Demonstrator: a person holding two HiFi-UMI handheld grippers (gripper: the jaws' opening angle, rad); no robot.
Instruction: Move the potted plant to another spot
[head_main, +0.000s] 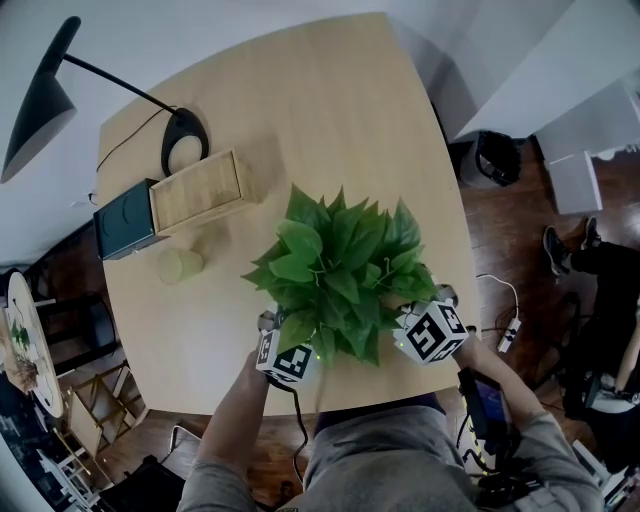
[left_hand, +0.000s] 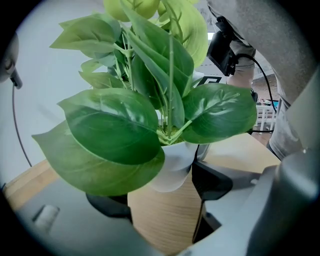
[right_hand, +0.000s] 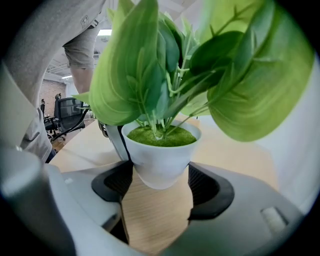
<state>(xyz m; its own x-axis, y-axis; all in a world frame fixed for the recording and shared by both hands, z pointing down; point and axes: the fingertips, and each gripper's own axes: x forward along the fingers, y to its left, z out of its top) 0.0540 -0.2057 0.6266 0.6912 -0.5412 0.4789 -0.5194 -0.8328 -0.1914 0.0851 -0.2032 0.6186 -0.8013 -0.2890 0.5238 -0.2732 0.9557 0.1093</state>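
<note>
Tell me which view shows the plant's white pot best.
The right gripper view: the white pot shows almost whole, with its rim, green filling and tapered wall. The left gripper view shows only its lower wall under big leaves. In the head view the leaves hide it completely.

- Light: soft and even, no hard source; table (head_main: 330, 110) bright, floor around it dim
- Shadows: faint, soft-edged, beneath the potted plant (head_main: 340, 270) and beside the wooden box (head_main: 200, 190)
- Glare: pale sheen on leaf faces; wall behind washed out
- Focus: left gripper (left_hand: 162, 200) and right gripper (right_hand: 160, 192) bodies blurred near the lens; pot sharp
- Distortion: fisheye bowing throughout; black vignette rings both gripper views
</note>
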